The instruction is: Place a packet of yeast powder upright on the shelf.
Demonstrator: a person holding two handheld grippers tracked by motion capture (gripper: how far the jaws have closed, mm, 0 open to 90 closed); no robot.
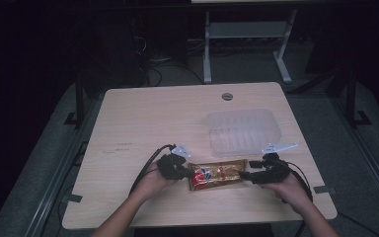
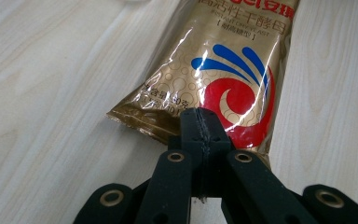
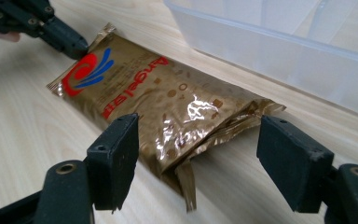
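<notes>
Packet (image 3: pixel 163 105) end pinched by left gripper (image 2: pixel 199 122); right gripper (image 3: pixel 198 154) spread astride opposite end. Closing judged next.

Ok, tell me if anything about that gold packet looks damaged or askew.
The gold packet looks crumpled at the end nearest the open right gripper: its foil is creased and folded there. The opposite end is pinched in the left gripper. No tear or spill is visible.

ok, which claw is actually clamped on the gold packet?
The left claw: its jaws are pinched shut on the edge of the gold yeast packet at the red-and-blue logo end. The right claw stands wide open around the opposite end.
</notes>
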